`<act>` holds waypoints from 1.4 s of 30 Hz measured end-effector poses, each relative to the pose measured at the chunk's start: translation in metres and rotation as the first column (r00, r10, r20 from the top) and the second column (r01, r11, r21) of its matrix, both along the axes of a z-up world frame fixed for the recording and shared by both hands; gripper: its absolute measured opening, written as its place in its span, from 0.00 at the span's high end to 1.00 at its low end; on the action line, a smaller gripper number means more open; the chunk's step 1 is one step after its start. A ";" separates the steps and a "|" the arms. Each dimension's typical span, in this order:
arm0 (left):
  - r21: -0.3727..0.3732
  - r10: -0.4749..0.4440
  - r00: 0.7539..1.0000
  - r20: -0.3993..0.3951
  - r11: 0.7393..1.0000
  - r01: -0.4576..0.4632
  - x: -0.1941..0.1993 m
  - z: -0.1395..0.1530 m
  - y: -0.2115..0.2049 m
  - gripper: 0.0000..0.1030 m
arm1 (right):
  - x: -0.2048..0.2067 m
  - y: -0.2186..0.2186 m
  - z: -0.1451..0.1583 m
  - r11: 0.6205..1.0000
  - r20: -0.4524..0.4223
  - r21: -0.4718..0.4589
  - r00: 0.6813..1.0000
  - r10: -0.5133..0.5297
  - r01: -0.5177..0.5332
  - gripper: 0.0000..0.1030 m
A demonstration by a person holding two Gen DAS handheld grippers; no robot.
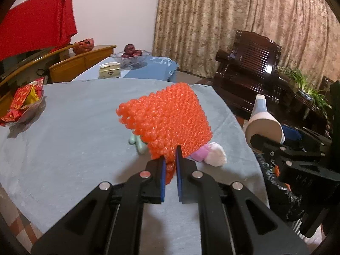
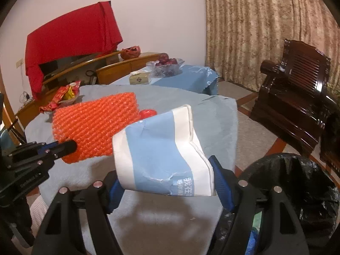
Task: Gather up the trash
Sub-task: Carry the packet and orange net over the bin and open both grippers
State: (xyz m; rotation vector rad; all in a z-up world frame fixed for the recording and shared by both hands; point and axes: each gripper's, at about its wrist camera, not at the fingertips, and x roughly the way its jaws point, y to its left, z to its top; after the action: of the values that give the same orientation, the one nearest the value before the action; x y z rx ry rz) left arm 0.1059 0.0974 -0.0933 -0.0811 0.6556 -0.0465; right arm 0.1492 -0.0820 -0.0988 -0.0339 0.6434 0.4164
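Note:
My left gripper (image 1: 170, 159) is shut on an orange foam net sleeve (image 1: 167, 123) and holds it above the grey-blue table (image 1: 74, 131); the sleeve also shows in the right wrist view (image 2: 95, 127). My right gripper (image 2: 165, 182) is shut on a crushed blue-and-white paper cup (image 2: 161, 150), held over the table's near edge; the cup shows in the left wrist view (image 1: 263, 121). A bin lined with a black bag (image 2: 297, 182) stands at the lower right. A pink-and-white soft object (image 1: 212, 153) and a pale green object (image 1: 138, 143) lie on the table under the sleeve.
A bowl of red and yellow snack packets (image 1: 23, 104) sits at the table's left. A second blue table (image 1: 148, 70) behind holds a glass fruit bowl (image 1: 131, 56) and a tissue box (image 1: 109, 71). A dark wooden armchair (image 1: 250, 63) stands right. A small red object (image 2: 147, 113) lies behind the cup.

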 end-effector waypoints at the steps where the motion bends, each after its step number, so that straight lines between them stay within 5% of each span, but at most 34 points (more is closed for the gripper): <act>1: -0.002 -0.008 1.000 0.000 1.000 0.008 0.001 0.001 -0.003 0.93 | -0.002 -0.006 0.002 1.000 0.002 0.001 1.000 -0.010 0.010 0.30; 20: -0.007 -0.211 0.977 -0.003 0.977 0.211 0.017 0.005 -0.095 0.93 | -0.027 -0.114 0.018 0.974 0.028 -0.024 0.974 -0.224 0.225 0.30; 42: 0.006 -0.463 0.885 -0.054 0.886 0.464 0.034 -0.022 -0.219 0.93 | -0.049 -0.231 -0.011 0.886 -0.010 -0.079 0.888 -0.459 0.457 0.30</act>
State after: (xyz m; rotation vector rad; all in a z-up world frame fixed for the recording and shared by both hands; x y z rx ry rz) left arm 0.1397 -0.1219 -0.1156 0.0956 0.7152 -0.5040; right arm 0.1007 -0.3125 -0.1093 0.0539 0.6713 -0.0675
